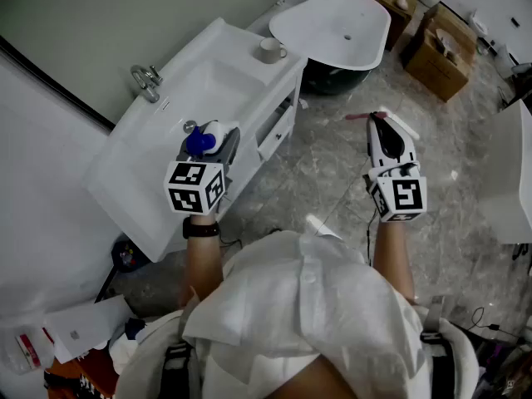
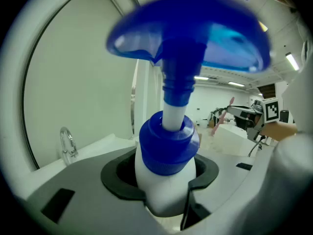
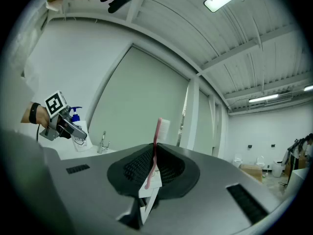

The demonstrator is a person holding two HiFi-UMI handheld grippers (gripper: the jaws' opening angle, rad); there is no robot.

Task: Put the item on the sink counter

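My left gripper [image 1: 214, 140] is shut on a white pump bottle [image 1: 206, 133] with a blue pump head [image 2: 190, 33]; the jaws clasp the bottle's body [image 2: 164, 185] just under the blue collar. It is over the front part of the white sink counter [image 1: 133, 165], beside the basin. Whether its base touches the counter is hidden. My right gripper [image 1: 384, 125] hangs over the floor to the right, shut on a pink toothbrush [image 3: 154, 146] whose head points up; its pink end [image 1: 359, 116] sticks out to the left. The right gripper view also shows the bottle [image 3: 80, 135].
A chrome faucet [image 1: 146, 80] stands at the counter's back edge and a cup [image 1: 269, 50] at its far end. An open drawer [image 1: 278, 131] juts from the cabinet front. A white basin [image 1: 332, 25] and cardboard boxes [image 1: 436, 56] sit on the marble floor beyond.
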